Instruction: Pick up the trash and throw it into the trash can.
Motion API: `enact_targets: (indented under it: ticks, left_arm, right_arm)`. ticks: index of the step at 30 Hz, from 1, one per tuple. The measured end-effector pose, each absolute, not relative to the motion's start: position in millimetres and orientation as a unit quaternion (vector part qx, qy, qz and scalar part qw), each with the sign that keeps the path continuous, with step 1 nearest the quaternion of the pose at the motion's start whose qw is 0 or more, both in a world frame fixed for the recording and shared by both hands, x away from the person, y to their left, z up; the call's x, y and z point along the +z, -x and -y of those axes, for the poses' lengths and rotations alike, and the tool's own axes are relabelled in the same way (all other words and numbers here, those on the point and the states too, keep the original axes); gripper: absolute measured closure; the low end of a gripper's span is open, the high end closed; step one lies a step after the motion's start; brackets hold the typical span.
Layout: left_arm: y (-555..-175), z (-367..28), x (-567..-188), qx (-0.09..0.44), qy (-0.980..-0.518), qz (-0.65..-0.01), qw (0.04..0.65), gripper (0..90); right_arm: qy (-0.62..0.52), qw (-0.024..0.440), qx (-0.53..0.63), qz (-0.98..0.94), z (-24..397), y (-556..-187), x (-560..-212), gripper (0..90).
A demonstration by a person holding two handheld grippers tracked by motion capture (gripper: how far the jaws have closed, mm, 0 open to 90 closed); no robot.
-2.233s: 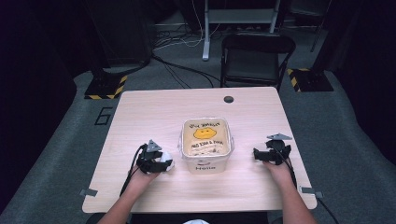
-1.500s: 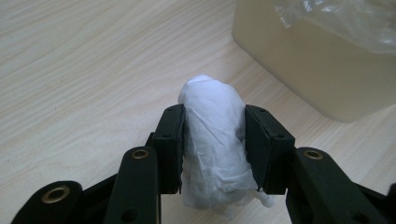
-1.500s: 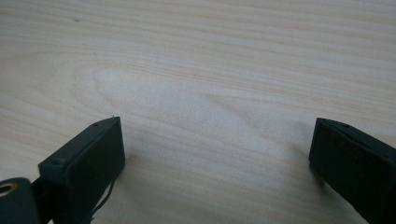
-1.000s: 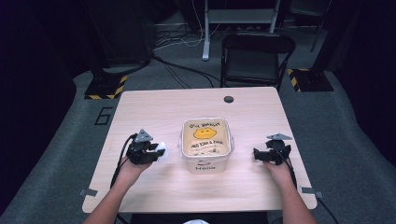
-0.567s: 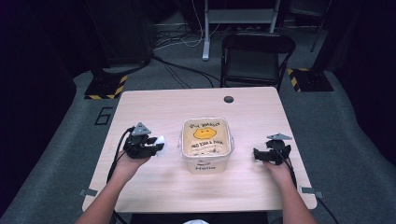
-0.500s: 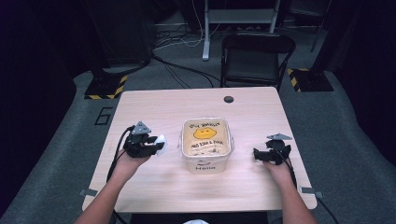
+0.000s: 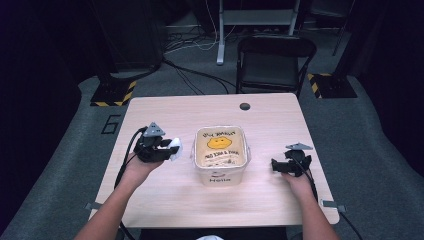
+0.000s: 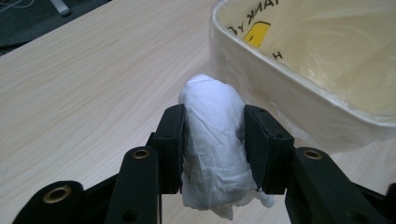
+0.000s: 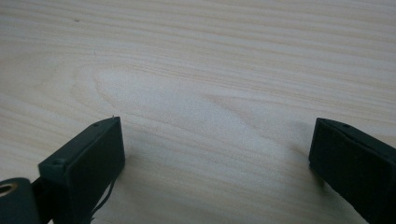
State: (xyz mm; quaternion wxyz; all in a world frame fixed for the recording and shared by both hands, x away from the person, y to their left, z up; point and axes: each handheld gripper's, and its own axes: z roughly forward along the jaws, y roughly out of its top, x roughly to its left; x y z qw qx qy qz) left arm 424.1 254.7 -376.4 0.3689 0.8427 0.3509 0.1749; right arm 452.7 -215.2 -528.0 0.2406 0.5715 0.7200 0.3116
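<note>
One crumpled white paper wad (image 8: 212,149) sits clamped between the two black jaws of the left gripper (image 8: 214,140), which press on its sides; its rounded top rises above the jaw tips and a loose edge hangs below them. In the high view the wad (image 7: 173,148) is held above the wooden table (image 7: 165,200), just left of the translucent tub (image 7: 221,176) and apart from its wall. In the left gripper view the tub's pale rim (image 8: 299,100) curves close beside the wad, with a yellow printed patch visible through the plastic. The tub stands near the table's centre, bearing a yellow face and dark lettering on its inside. The right gripper (image 9: 215,149) rests low over bare tabletop to the right of the tub, its jaws spread wide with nothing between them; in the high view the right gripper (image 7: 278,165) points toward the tub. A small dark round disc (image 7: 244,106) lies near the table's far edge.
</note>
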Motion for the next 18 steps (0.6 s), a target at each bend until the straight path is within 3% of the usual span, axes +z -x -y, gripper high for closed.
enact_targets:
  ticks: [18]
  left_arm:
    - [-431, -215, -346, 0.174, -0.85, -0.31, 0.389, 60.0]
  right_arm:
    - [-0.572, 0.24, 0.312, -0.72, 215, -453, -528, 2.7]
